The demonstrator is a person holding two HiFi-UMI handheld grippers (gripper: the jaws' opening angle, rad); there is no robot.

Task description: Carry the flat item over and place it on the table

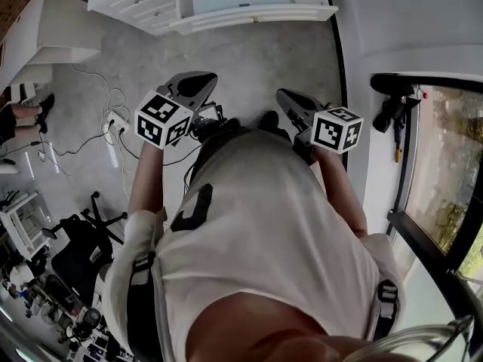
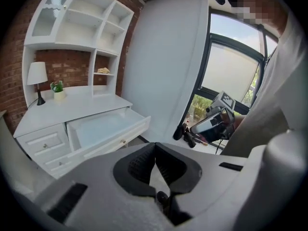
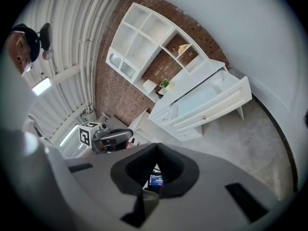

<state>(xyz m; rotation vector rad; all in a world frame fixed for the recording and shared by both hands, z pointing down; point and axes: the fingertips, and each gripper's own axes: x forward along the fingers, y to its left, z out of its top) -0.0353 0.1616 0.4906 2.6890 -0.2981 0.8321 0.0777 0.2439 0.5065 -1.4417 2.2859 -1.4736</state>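
**A:** Entry one, claws. What state is recorded?

**B:** Left claw (image 2: 155,147): pressed together, tips meeting, nothing pinched. Right claw (image 3: 156,149): likewise pressed together and empty. Both are held out in front of the person, above the grey floor (image 1: 249,59).

**A:** Entry two, flat item. Where is it located?

**B:** It is not held, and it cannot be identified with certainty in any view. A small tan object (image 2: 103,70) is noted on the shelves (image 2: 77,28) above the white worktop (image 2: 72,107). Whether it is the flat item cannot be told.

**A:** Entry three, surroundings?

**B:** A drawer (image 2: 103,126) is pulled open below the worktop. A lamp (image 2: 37,76) and a small plant (image 2: 57,88) are listed at the far left of the worktop. The near part is bare.

**A:** Entry four, handling?

**B:** This is judged from the task wording only. A thin, light piece is expected, possibly bendable and easily slid. An edge lying flush on a surface would be hard to get under. A hold at an overhanging edge is advised, with one claw at each side so that sagging is limited.
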